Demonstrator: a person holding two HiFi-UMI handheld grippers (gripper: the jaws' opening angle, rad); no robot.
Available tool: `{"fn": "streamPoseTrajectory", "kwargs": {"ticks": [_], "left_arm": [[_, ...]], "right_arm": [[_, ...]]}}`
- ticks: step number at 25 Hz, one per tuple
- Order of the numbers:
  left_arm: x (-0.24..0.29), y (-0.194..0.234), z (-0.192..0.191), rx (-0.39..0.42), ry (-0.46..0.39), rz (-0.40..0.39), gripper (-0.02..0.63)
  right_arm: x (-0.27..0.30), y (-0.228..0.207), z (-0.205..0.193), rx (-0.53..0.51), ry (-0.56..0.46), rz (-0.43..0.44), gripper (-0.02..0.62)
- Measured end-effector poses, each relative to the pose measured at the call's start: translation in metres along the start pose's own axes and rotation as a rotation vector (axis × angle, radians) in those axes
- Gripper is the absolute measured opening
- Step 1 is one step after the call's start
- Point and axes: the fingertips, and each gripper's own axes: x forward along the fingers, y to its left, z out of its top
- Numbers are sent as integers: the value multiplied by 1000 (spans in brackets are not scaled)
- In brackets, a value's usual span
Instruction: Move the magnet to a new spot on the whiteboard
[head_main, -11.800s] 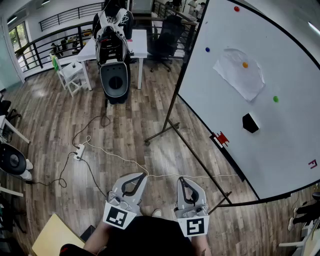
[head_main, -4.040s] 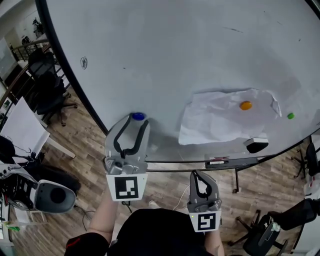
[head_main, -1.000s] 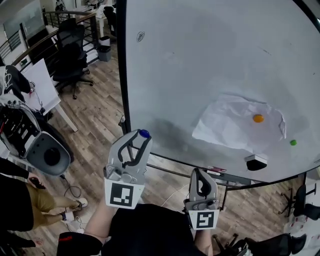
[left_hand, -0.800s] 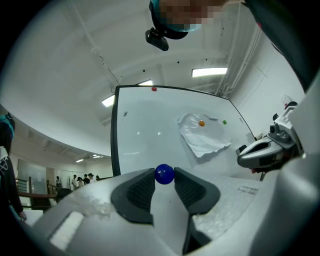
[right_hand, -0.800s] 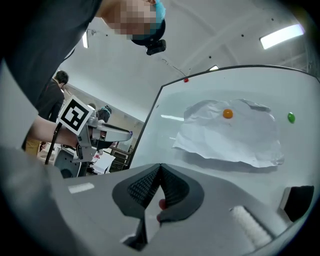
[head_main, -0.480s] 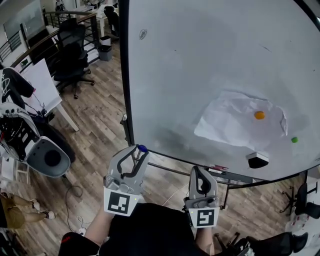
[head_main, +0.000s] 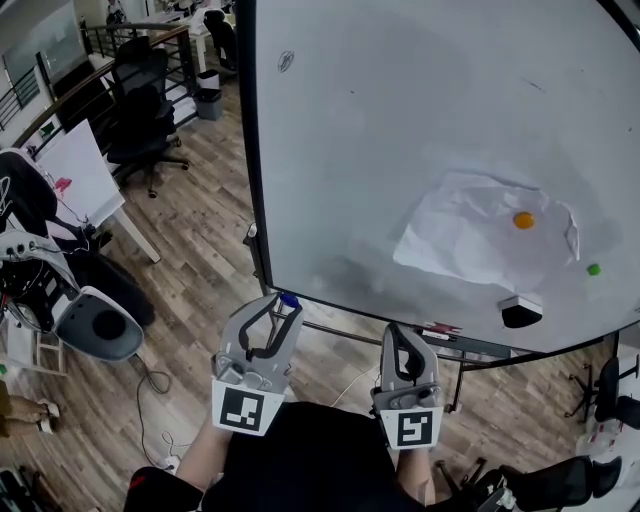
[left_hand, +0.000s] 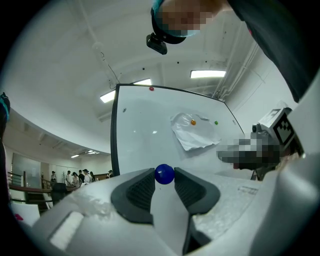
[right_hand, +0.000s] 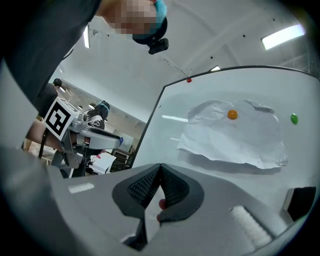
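A small blue magnet (head_main: 289, 299) sits between the tips of my left gripper (head_main: 284, 306), which is shut on it. I hold it clear of the whiteboard (head_main: 420, 120), just below its lower left corner. The left gripper view shows the blue magnet (left_hand: 164, 174) pinched between the dark pads (left_hand: 141, 190), with the whiteboard (left_hand: 145, 135) beyond. My right gripper (head_main: 401, 332) hangs low beside the left one, its jaws pressed together with nothing in them. In the right gripper view the right gripper (right_hand: 160, 168) points at the board's lower part.
An orange magnet (head_main: 523, 220) pins a crumpled paper (head_main: 470, 245) to the board. A green magnet (head_main: 593, 269), a black eraser (head_main: 520, 313) and a marker (head_main: 440, 330) in the tray are nearby. An office chair (head_main: 140, 110) and a robot base (head_main: 95, 325) stand on the floor at left.
My left gripper has come down and back toward me with the blue magnet still in it, away from the board's edge. The right gripper has stayed put.
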Motion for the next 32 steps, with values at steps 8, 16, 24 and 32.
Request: {"fn": "streamPoseTrajectory", "kwargs": {"ticks": [8, 16, 24, 32], "left_arm": [[3, 0, 2, -6, -4, -2, 130], [6, 5, 11, 26, -23, -12, 130], [21, 15, 31, 71, -60, -11, 130], [37, 30, 49, 82, -98, 16, 130]], "right_arm": [[0, 0, 0, 1, 1, -6, 2], [-3, -2, 0, 7, 6, -28, 2], [-3, -5, 1, 3, -6, -47, 2], [-4, -8, 1, -3, -6, -62, 2]]}}
